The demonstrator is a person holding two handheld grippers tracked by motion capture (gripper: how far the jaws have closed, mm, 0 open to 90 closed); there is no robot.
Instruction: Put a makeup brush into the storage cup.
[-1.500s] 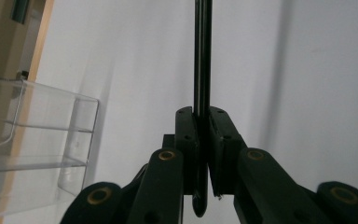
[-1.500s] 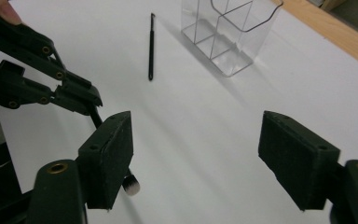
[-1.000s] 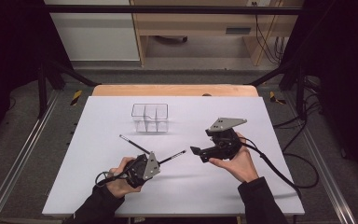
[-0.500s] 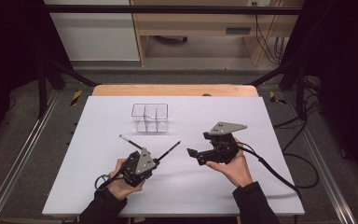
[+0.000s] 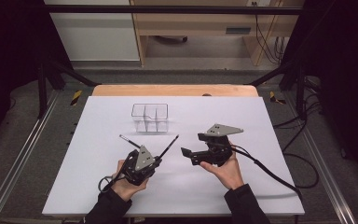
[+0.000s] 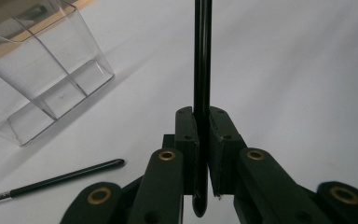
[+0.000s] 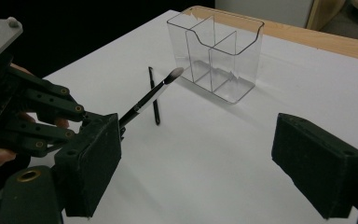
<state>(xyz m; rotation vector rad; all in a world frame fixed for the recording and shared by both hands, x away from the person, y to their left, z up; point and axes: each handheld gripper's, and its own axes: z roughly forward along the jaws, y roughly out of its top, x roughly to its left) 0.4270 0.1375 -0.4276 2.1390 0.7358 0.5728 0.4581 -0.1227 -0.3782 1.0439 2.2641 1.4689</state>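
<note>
My left gripper (image 5: 154,160) (image 6: 203,140) is shut on the black handle of a makeup brush (image 5: 169,145) (image 6: 202,70). The brush slants up and to the right, its pale tip (image 7: 175,73) pointing toward a clear, divided organizer (image 5: 150,116) (image 7: 219,56) (image 6: 42,70). A second thin black brush (image 5: 128,140) (image 6: 60,179) (image 7: 154,100) lies flat on the white table between the organizer and my left hand. To the right, my right gripper (image 5: 192,143) (image 7: 205,168) faces left with its jaws wide open and nothing between them.
The white tabletop (image 5: 261,177) has a wooden strip (image 5: 177,90) along its far edge. A black cable (image 5: 270,172) trails from the right gripper across the table's right side. Metal rails (image 5: 18,158) run along both sides of the table.
The brush in my left gripper has swung from pointing right to pointing up and right, toward the organizer. The right gripper has barely shifted.
</note>
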